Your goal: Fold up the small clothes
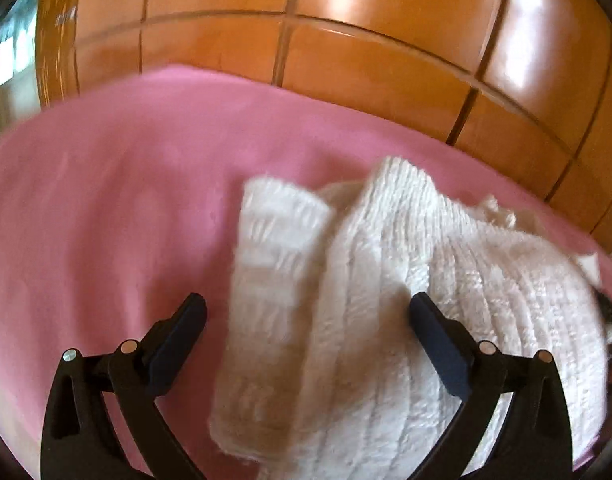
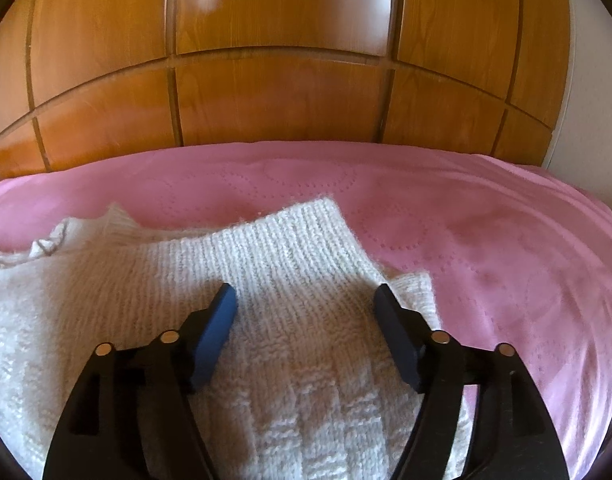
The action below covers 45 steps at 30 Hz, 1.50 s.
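**Left wrist view and right wrist view: both grippers spread above a white knit garment on a pink bedcover**

Left wrist view, nearest the camera: the left gripper (image 1: 307,312) has its two black fingers with dark blue pads spread wide apart, and nothing is pinched between them. The left pad hangs over bare cover just beside the garment; the right pad (image 1: 439,344) sits over the garment's ribbed surface. Whether it touches the wool cannot be told, as the picture is blurred. Beyond the fingers lies the white knit garment (image 1: 385,280), a small chunky-knit piece, folded over on itself, with a sleeve-like strip along its left side. It rests on the pink bedcover (image 1: 106,200), which spreads out to the left of and behind the garment. Farthest away, behind the garment, stands a glossy wooden panelled wall (image 1: 345,40).

Right wrist view, nearest the camera: the right gripper (image 2: 306,300) also has its blue-padded fingers apart, holding nothing, both poised over the garment (image 2: 286,264). A folded flap of the garment reaches away past the fingertips, with its corner lying on the bedcover (image 2: 485,240), whose stitched dotted pattern shows to the garment's right. Behind the garment, past the cover's far edge, rises the same wooden panelling (image 2: 286,80).
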Tool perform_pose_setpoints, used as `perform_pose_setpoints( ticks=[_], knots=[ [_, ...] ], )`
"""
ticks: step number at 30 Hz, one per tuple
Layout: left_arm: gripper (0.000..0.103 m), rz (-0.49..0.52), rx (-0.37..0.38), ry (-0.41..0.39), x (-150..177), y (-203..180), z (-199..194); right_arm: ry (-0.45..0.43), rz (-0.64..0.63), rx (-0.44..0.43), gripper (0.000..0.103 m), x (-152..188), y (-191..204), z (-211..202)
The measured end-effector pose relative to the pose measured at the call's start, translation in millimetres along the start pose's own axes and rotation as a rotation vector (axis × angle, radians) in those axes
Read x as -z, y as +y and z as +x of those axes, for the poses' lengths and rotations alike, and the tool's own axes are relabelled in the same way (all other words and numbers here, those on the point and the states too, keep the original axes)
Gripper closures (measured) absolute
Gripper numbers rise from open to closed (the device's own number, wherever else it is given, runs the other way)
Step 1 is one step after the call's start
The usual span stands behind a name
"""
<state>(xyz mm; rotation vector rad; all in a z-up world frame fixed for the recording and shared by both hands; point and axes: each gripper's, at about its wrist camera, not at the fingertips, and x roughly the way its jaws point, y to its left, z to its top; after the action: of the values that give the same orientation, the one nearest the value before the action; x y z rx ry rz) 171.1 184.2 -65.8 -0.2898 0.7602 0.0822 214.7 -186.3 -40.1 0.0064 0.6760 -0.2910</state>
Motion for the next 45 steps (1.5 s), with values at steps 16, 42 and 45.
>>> perform_pose_setpoints(
  ticks=[16,42,45],
  knots=[
    [0.002,0.006,0.025,-0.035,17,3,-6,0.064,0.055,-0.081,0.003,4,-17,-8],
    [0.002,-0.086,0.159,-0.065,29,26,-22,-0.046,-0.168,-0.153,0.003,89,22,-86],
    [0.002,-0.059,0.204,-0.055,28,22,-21,-0.086,-0.163,-0.142,0.003,96,21,-87]
  ],
)
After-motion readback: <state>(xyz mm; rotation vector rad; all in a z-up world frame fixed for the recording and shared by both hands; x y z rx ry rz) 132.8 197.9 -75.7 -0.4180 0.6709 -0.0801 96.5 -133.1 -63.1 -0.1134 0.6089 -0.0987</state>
